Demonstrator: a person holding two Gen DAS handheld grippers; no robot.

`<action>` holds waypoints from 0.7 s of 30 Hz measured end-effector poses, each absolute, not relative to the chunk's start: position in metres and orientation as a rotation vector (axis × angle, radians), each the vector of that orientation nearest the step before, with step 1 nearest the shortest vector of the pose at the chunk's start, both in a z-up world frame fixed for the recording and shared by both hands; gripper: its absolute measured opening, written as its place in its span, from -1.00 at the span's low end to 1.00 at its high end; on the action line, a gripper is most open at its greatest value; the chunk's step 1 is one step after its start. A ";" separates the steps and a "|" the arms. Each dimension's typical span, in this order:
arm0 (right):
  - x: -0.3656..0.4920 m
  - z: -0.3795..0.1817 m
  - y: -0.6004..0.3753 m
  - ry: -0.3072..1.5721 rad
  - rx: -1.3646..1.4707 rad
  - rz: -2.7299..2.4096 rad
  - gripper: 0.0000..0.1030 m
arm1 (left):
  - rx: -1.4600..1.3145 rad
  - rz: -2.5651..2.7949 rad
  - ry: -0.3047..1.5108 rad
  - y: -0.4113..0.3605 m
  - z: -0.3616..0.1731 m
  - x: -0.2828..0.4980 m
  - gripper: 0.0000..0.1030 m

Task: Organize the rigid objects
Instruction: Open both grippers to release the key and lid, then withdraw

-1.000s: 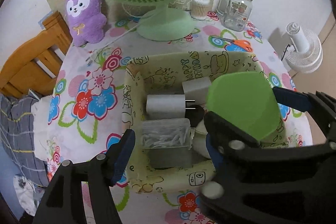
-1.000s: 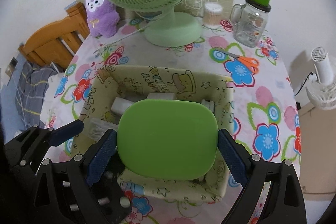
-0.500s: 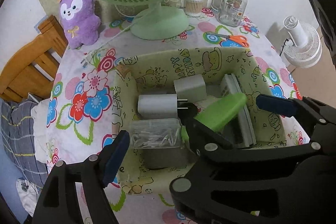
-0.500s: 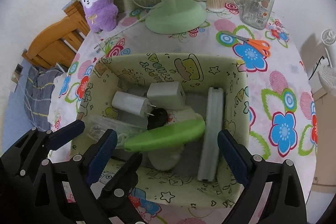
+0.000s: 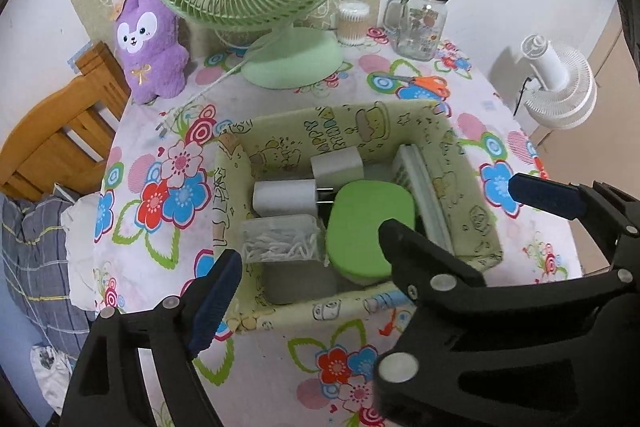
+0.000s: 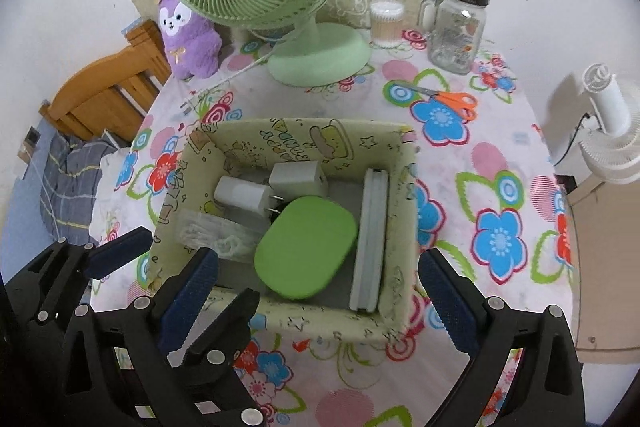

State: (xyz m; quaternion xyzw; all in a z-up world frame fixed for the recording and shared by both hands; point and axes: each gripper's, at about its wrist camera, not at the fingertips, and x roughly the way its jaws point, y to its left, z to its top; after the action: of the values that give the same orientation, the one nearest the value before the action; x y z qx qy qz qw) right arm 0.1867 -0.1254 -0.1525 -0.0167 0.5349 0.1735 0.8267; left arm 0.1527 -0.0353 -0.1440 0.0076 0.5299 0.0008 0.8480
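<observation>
Both the left gripper (image 5: 378, 227) and right gripper (image 6: 320, 291) are opening wide and gripping nothing, while the green lid (image 6: 306, 247) is lying inside the box (image 6: 400, 227).

Bench (image 6: 500, 171) under a floral cloth. Directly on it: printed fabric bin (image 6: 316, 323) at centre, green desk fan (image 6: 320, 59) behind it, purple plush (image 6: 190, 39) back left. Back right: cotton-swab tub (image 6: 386, 23), glass mug jar (image 6: 456, 31), orange scissors (image 6: 448, 101).
</observation>
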 end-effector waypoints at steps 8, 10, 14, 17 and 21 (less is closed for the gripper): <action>0.169 -0.129 -0.140 1.073 -0.048 0.330 0.96 | 0.036 -0.012 1.064 -0.042 -0.123 0.136 0.69; 0.164 -0.124 -0.144 1.060 -0.041 0.318 0.96 | 0.042 -0.013 1.043 -0.043 -0.118 0.132 0.69; 0.157 -0.116 -0.151 1.039 -0.037 0.297 0.96 | 0.040 -0.009 1.021 -0.040 -0.111 0.126 0.71; 0.153 -0.110 -0.157 1.027 -0.029 0.284 0.96 | 0.024 0.001 1.007 -0.033 -0.105 0.123 0.78; 0.149 -0.103 -0.164 1.011 -0.024 0.271 0.96 | -0.001 0.004 0.986 -0.027 -0.099 0.117 0.87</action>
State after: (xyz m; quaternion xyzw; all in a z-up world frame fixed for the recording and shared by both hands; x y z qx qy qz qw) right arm 0.1487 -0.1643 -0.1027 -0.0113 0.4829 0.1294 0.8660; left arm 0.1166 -0.0266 -0.0992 -0.0007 0.4732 0.0019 0.8809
